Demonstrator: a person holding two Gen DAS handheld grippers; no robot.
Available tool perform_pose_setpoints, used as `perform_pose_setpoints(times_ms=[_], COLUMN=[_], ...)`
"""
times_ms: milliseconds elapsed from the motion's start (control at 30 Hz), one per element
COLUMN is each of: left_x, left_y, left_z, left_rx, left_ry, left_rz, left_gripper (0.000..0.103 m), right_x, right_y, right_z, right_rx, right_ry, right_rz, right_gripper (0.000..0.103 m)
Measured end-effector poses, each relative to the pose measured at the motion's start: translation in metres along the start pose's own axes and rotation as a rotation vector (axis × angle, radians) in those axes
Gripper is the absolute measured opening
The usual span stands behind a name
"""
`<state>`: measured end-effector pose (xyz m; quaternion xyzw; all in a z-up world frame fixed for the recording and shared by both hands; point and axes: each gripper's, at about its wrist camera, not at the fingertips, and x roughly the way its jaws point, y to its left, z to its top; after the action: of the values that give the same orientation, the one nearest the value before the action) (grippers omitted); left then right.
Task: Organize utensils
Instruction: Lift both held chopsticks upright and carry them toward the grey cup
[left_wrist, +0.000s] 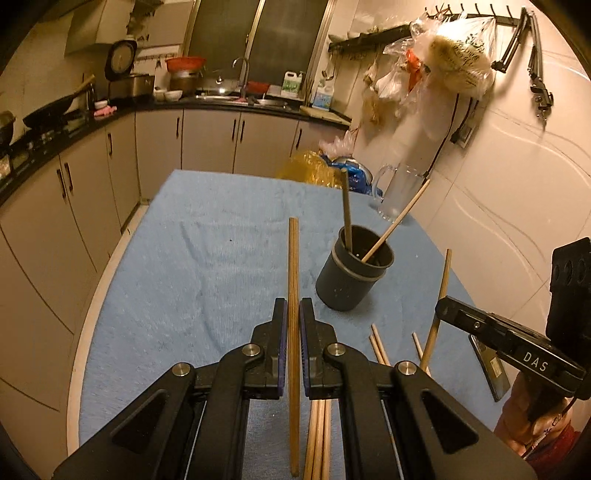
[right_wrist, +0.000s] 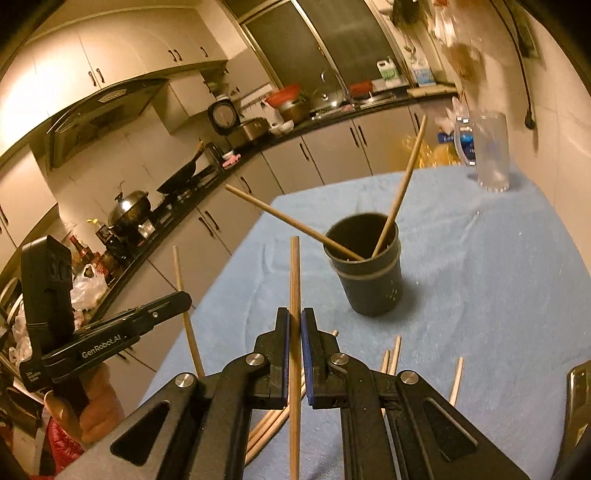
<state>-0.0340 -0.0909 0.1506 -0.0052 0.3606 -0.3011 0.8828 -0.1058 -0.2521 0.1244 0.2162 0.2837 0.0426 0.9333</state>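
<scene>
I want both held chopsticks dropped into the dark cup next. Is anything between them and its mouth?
Nothing visible blocks the way. The left gripper and right gripper each clamp a chopstick, and only bare blue cloth lies before the cup. Two chopsticks already lean inside, leaving part of the mouth free.

Blue towel (left_wrist: 166, 277) left of the dark holder (left_wrist: 352, 273) is bare: open approach there. Holder mouth partly blocked by two chopsticks (right_wrist: 400, 184) leaning apart, gap between them. Loose chopsticks (right_wrist: 391, 356) litter the near edge. Glass pitcher (left_wrist: 397, 192) stands behind the holder near the wall (left_wrist: 517, 166), tight on that side.
</scene>
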Motion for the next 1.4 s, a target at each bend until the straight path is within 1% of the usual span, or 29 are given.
perform_pose_setpoints(times_ms=[333, 567, 867, 1133, 1400], left_x=[-0.015, -0.023, -0.029, -0.039, -0.047], left_y=[-0.005, -0.009, -0.015, -0.028, -0.044], left_z=[0.001, 0.004, 0.009, 0.021, 0.051], left_rx=[0.001, -0.001, 0.007, 0.024, 0.016], left_ry=[-0.035, -0.053, -0.059, -0.079, -0.097], left_rz=[-0.006, -0.003, 0.0, -0.005, -0.05], left_gripper=[0.006, 0.006, 0.006, 0.006, 0.006], right_x=[-0.014, -0.026, -0.034, -0.052, -0.082], right_y=[0.004, -0.001, -0.006, -0.012, -0.022], right_z=[-0.001, 0.0, 0.003, 0.017, 0.048], right_rx=[0.0, 0.017, 0.033, 0.046, 0.054], right_ry=[-0.036, -0.07, -0.091, -0.139, -0.225], right_rz=[-0.001, 0.002, 0.008, -0.001, -0.027], right_gripper=[0.007, 0.007, 0.007, 0.007, 0.007])
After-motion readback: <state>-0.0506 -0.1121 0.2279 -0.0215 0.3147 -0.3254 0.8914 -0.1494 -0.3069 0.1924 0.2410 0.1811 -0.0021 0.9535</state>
